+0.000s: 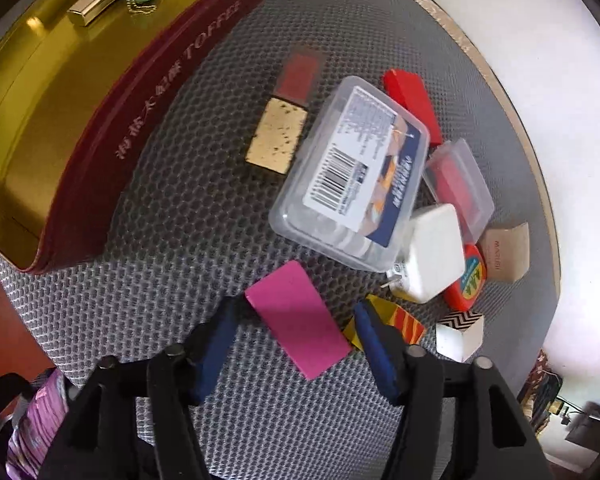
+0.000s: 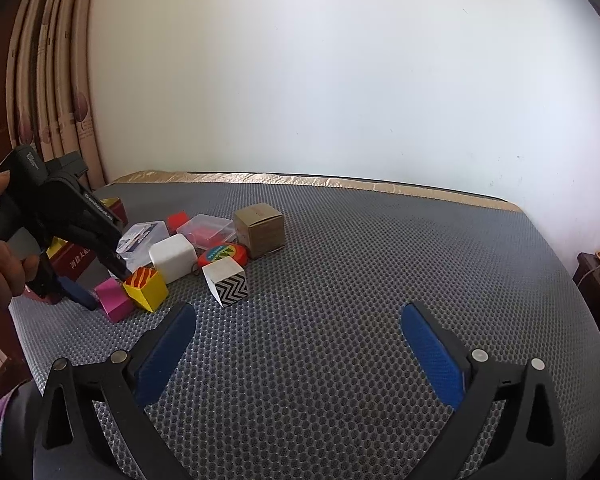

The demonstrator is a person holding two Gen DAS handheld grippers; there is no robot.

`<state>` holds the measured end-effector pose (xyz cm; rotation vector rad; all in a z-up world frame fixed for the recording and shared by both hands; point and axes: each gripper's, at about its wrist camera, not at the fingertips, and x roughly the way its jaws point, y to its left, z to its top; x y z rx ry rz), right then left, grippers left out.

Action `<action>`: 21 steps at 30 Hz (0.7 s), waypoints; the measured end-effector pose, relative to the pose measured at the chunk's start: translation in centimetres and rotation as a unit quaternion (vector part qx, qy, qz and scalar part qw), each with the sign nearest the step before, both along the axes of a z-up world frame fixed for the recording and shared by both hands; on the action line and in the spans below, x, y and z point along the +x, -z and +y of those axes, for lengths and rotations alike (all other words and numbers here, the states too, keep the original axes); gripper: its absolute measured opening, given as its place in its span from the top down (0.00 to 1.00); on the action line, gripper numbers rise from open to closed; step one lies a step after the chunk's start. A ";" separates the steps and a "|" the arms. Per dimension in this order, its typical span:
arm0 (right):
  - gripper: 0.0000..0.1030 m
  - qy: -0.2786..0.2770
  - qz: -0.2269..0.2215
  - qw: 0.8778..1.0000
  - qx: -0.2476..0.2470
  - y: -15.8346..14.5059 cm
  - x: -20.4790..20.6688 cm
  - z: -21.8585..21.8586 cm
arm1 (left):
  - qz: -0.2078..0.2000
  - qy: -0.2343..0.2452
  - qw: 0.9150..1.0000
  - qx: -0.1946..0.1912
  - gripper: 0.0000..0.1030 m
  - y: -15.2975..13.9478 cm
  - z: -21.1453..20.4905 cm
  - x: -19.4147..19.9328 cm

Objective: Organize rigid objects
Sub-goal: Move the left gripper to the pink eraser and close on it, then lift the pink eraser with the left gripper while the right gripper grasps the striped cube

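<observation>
We have the left gripper point(image 1: 296, 332) half-spread astride the pink block point(image 1: 298, 318) on the mat point(image 1: 188, 208) near the tin point(image 1: 40, 92), pads seemingly not yet pressing, and judge it light, stiff and smooth, best pinched across its flat sides.
</observation>
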<state>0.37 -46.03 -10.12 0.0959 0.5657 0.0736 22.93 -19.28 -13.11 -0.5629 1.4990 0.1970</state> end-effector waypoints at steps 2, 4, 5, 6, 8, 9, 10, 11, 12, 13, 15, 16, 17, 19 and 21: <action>0.00 0.000 0.001 1.000 0.001 0.0 0.1 0.0 | 0.002 0.001 1.000 0.007 0.67 -0.1 0.3 -0.3; 0.00 0.002 0.003 1.000 0.001 0.1 0.2 -0.1 | -0.002 0.010 1.000 -0.003 0.68 0.1 0.4 -0.3; 0.00 0.002 0.004 1.000 0.002 0.1 0.2 -0.1 | -0.006 0.013 1.000 -0.014 0.68 0.2 0.5 -0.4; 0.00 0.002 0.003 1.000 0.003 0.1 0.2 -0.1 | -0.009 0.013 1.000 -0.023 0.68 0.0 1.3 -0.8; 0.00 0.001 0.003 1.000 0.004 0.2 0.3 -0.2 | -0.014 0.021 0.999 -0.037 0.68 -0.3 2.2 -1.6; 0.00 0.002 0.004 1.000 0.005 0.2 0.4 -0.2 | -0.019 0.034 0.999 -0.038 0.68 -0.4 2.3 -2.0; 0.00 0.003 0.005 1.000 0.006 0.2 0.4 -0.3 | -0.026 0.049 0.998 -0.038 0.68 -0.4 2.2 -2.4; 0.00 0.004 0.005 1.000 0.007 0.2 0.4 -0.3 | -0.034 0.071 0.996 -0.038 0.68 -0.4 1.7 -2.8; 0.00 0.004 0.008 1.000 0.008 0.2 0.5 -0.3 | -0.041 0.087 0.995 -0.038 0.68 -0.5 1.4 -3.0; 0.00 0.005 0.013 1.000 0.007 0.2 0.6 -0.2 | -0.047 0.103 0.993 -0.044 0.68 -0.6 1.2 -3.4; 0.00 0.008 0.016 1.000 0.005 0.0 0.5 0.1 | -0.064 0.135 0.988 -0.041 0.68 -0.8 1.0 -4.4; 0.00 0.005 0.013 1.000 0.011 -0.3 0.4 0.4 | -0.077 0.144 0.986 -0.031 0.68 -1.1 0.7 -5.0; 0.00 0.001 0.010 1.000 0.021 -0.6 0.2 0.7 | -0.095 0.153 0.983 -0.025 0.68 -1.4 0.6 -5.5; 0.00 -0.014 0.008 0.999 0.043 -1.2 0.2 1.8 | -0.106 0.163 0.981 -0.020 0.68 -1.3 0.7 -5.9; 0.00 -0.028 0.015 0.998 0.058 -1.4 0.7 3.3 | -0.114 0.163 0.980 -0.020 0.68 -1.4 0.3 -5.8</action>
